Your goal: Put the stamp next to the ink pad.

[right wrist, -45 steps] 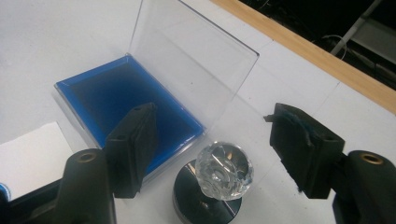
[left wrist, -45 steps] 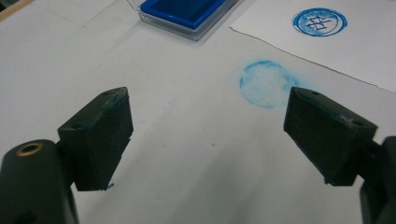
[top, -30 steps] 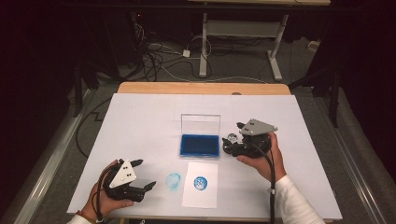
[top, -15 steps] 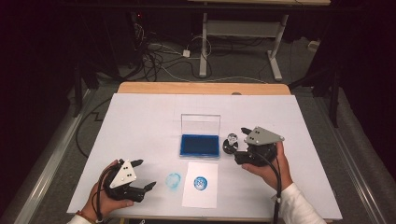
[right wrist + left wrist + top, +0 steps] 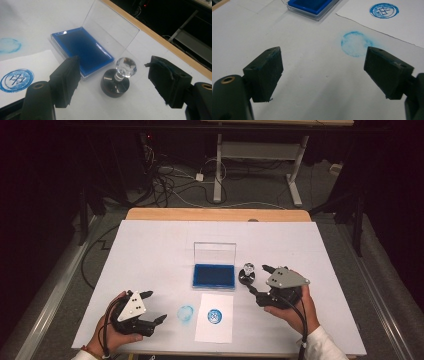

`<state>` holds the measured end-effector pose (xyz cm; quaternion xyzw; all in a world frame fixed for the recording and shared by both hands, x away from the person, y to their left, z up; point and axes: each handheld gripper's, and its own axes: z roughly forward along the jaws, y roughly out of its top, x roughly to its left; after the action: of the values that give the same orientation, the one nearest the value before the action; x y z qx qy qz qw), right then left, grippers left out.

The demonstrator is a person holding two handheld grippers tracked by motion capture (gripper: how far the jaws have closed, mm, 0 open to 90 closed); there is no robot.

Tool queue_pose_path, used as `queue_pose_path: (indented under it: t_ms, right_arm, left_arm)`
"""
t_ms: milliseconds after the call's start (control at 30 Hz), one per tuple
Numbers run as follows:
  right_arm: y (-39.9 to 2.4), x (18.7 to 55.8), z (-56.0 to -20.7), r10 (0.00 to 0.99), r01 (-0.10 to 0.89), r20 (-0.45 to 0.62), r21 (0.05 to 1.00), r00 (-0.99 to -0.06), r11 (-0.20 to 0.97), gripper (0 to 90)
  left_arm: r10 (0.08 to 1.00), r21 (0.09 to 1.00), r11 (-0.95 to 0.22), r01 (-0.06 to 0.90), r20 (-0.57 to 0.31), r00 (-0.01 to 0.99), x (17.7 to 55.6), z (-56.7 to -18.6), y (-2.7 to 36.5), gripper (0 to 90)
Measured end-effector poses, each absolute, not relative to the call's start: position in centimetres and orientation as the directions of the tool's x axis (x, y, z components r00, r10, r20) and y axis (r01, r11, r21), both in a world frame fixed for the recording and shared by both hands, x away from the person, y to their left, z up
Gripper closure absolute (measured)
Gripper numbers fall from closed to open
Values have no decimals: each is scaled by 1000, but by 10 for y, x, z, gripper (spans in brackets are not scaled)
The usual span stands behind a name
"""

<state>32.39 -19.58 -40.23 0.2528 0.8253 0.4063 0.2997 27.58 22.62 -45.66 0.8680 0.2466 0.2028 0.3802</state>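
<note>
- high view: stamp (image 5: 247,273) stands upright on the worktop (image 5: 150,250), just right of the open blue ink pad (image 5: 213,275). right gripper (image 5: 256,280) sits just right of the stamp, jaws wide, nothing held. left gripper (image 5: 154,306) rests at near left, jaws wide, empty. paper sheet (image 5: 215,330) with a printed blue seal (image 5: 214,315) lies near the pad; a blue smudge (image 5: 186,313) marks the bare worktop left of it.
- left gripper view: jaws apart over bare worktop, smudge (image 5: 354,44) beyond them.
- right gripper view: stamp (image 5: 118,80) between the spread jaws, untouched; pad (image 5: 82,51) touching or just beside its base, cannot tell.
- risk: crystal knob looks slick; a squeeze high on it could tip the stamp against the pad, and its inked face could mark the worktop again.
- versus earlier frame: right gripper has drawn back toward the near right, clear of the stamp; left gripper unchanged.
</note>
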Motion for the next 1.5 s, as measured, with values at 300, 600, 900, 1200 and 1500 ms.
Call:
queue_pose_path:
  t_ms: [300,600,900,1200,1500]
  right_arm:
    - [-207,311,-411,667,173,-295,823,-685,542,250]
    - [-219,301,-420,668,165,-279,838,-689,520,236]
    - [-231,294,-430,683,184,-269,838,-679,513,228]
    - [-244,287,-439,715,221,-256,837,-650,501,204]
    - [-258,277,-451,754,268,-239,834,-612,482,166]
  left_arm:
    - [580,759,-591,273,164,798,277,-457,225,153]
    - [579,761,-588,273,161,799,280,-457,224,153]
    - [590,765,-583,274,167,790,282,-456,225,152]
    - [591,772,-577,268,168,789,283,-455,225,152]
    - [617,793,-554,255,185,765,280,-449,227,152]
